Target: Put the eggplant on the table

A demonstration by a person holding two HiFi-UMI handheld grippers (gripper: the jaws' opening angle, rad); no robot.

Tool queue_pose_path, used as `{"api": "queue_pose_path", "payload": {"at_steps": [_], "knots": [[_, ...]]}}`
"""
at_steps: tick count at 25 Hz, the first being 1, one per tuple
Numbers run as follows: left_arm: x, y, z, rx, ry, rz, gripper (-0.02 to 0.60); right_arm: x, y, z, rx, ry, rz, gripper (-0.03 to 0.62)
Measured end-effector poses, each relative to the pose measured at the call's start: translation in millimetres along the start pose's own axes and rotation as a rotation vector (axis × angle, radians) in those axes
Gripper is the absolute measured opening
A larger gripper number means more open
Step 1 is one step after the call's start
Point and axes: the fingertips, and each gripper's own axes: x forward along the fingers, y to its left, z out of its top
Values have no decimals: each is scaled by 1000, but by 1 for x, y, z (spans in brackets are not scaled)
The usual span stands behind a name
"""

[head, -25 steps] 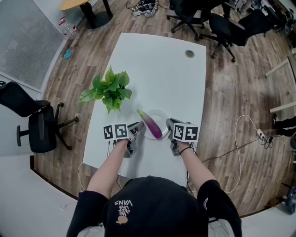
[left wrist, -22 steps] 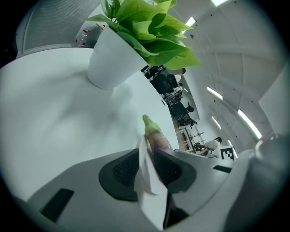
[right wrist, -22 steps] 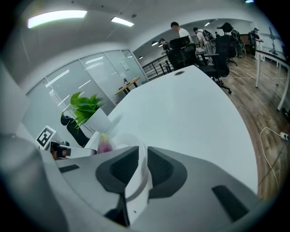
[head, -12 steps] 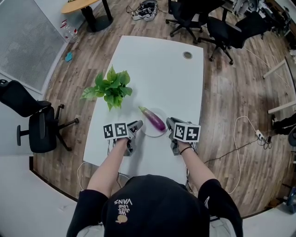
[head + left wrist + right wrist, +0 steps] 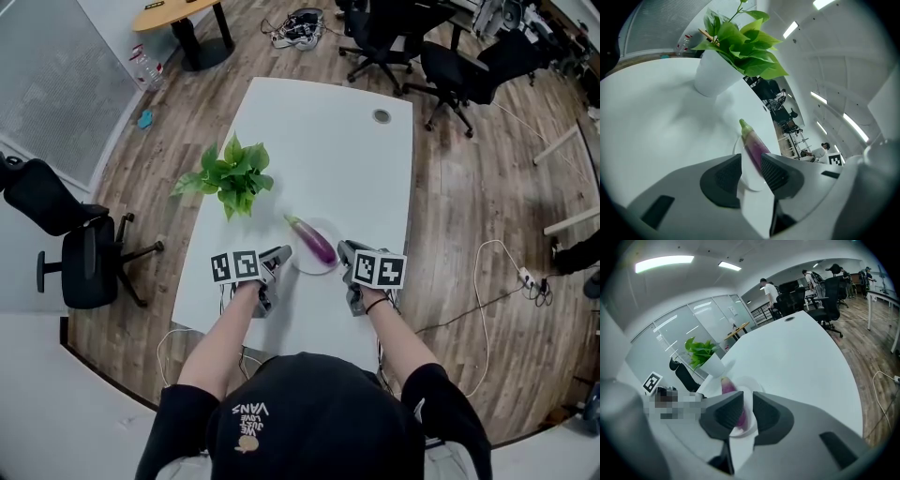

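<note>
**Item 1. Left claw** [image 5: 277, 260]: held in the person's left hand, bare forearm [image 5: 220, 337] reaching forward from the body. It points down at a slant toward the tabletop [image 5: 337, 150]. Jaws spread, nothing pinched; their tips sit just beside the near-left rim of the plate [image 5: 328, 236]. In the left gripper view the claw [image 5: 751, 161] frames the eggplant [image 5: 754, 145] beyond the gap.

**Item 2. Right claw** [image 5: 346, 251]: held in the right hand, forearm [image 5: 405, 339] mirroring the left, a dark band at the wrist [image 5: 375, 304]. It has the same downward slant. The right gripper view shows the claw [image 5: 747, 406] with its jaws apart by a narrow gap and empty, the plate rim showing through.

**Item 3. Eggplant** [image 5: 313, 242]: purple with a green stem end, lying diagonally across the white plate on the tabletop, between the two claws. Neither claw touches it.

**Item 4. Potted plant** [image 5: 232, 173]: green leaves in a white pot, standing upright on the tabletop left of and beyond the plate.

**Item 5. Markings:**
- Black-and-white square markers on the left cube [image 5: 234, 266] and right cube [image 5: 379, 269]; no lettering.
- The black cap [image 5: 300, 422] carries pale print, seen inverted, reading "VANS" [image 5: 249, 412]. The smaller lines below it are too small to read.
</note>
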Motion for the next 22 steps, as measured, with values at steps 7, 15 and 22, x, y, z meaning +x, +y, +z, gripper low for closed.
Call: {"api": "queue_pose_path", "payload": {"at_steps": [7,15,22], "knots": [[-16,-19,-3,37,-62,-46,117,-16,14,-1,-38,-39,5,71],[-56,-48,-15,208,-172,-67,39,-53,44,-8,-114,-114,32,60],[-87,-64,-44,397,-199,-53,23,-92,65,-31,-150,-196,85,40]]}}
